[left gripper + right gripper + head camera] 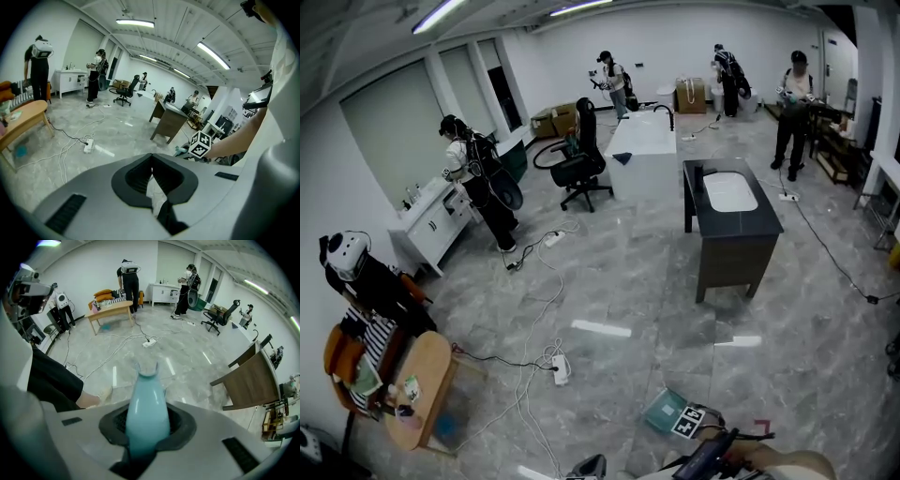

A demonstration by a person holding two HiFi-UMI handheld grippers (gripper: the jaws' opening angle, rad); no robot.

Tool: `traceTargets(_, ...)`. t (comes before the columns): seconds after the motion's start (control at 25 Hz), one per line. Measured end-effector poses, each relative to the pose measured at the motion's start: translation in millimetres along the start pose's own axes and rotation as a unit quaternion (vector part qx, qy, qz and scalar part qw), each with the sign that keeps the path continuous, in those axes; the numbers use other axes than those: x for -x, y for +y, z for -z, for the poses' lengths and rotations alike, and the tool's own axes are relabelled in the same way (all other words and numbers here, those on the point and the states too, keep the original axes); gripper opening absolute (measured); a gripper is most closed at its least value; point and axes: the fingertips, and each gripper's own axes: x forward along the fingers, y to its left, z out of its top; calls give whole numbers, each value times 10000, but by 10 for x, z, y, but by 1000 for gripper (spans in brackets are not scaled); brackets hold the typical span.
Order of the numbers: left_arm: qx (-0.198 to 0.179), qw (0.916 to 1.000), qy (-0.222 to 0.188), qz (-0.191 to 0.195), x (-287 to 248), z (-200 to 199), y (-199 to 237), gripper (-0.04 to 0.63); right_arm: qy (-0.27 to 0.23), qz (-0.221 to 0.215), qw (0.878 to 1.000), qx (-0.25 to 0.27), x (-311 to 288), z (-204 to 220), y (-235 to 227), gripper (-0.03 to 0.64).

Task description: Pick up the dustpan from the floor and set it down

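Note:
The teal dustpan [664,410] hangs low over the grey floor at the bottom of the head view. Its teal handle [146,413] runs up between the jaws of my right gripper [146,430], which is shut on it and points steeply down. That gripper's marker cube [689,422] sits right beside the pan. In the left gripper view the same cube [200,144] and a sliver of the teal pan [180,151] show at the right. My left gripper [151,174] has its jaws together with nothing between them. It is a dark shape [591,465] at the bottom edge of the head view.
A white power strip [560,368] with trailing cables lies on the floor to the left. A dark sink cabinet [761,244] stands ahead, and a round wooden table [422,384] is at the left. Several people stand further off. A shoe [96,397] is close to the pan.

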Motion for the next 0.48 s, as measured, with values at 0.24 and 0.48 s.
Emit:
traceTargets(0.24,-6,10000,72,4,0,45,-70,12,87,-152,9997,142,-175,71,142,90)
traceTargets(0.48,-5,9999,145,-12,0,104,-127,12,175,-279,9993,162,-291,200,287,91)
